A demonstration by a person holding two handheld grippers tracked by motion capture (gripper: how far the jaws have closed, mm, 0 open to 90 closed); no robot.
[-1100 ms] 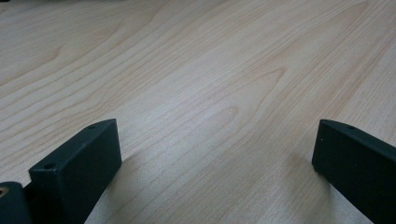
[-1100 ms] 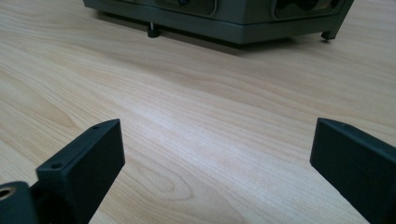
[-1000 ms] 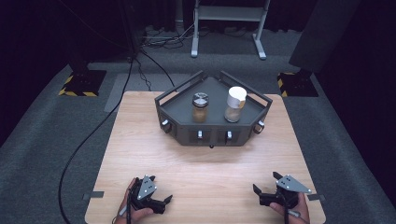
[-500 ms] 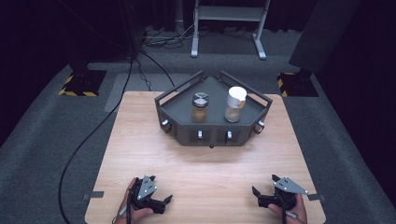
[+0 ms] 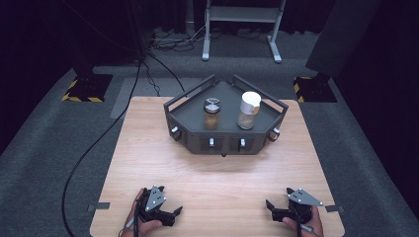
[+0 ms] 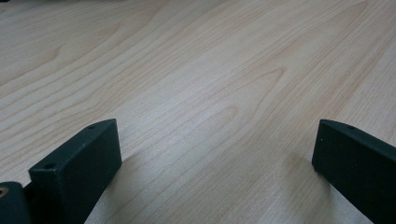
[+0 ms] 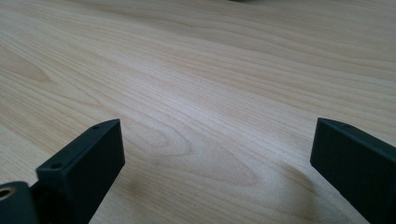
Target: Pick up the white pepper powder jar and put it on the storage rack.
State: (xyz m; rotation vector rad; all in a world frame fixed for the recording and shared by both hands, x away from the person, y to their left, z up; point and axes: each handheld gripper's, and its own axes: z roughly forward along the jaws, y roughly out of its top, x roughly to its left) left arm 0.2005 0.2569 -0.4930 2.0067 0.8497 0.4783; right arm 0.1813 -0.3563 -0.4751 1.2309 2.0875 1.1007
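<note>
A dark grey angular tray stands at the far middle of the wooden table. On it stand a glass jar with a silver lid and a taller jar with a white lid, both holding brownish contents. My left gripper rests near the front left edge, open, held by a hand. My right gripper rests near the front right edge, open too. In the left gripper view the fingers stand wide apart over bare wood. In the right gripper view the fingers do the same.
Small knobs line the tray's front faces. A black cable runs over the grey carpet left of the table. A metal stand and two dark bases with hazard stripes lie beyond the far edge.
</note>
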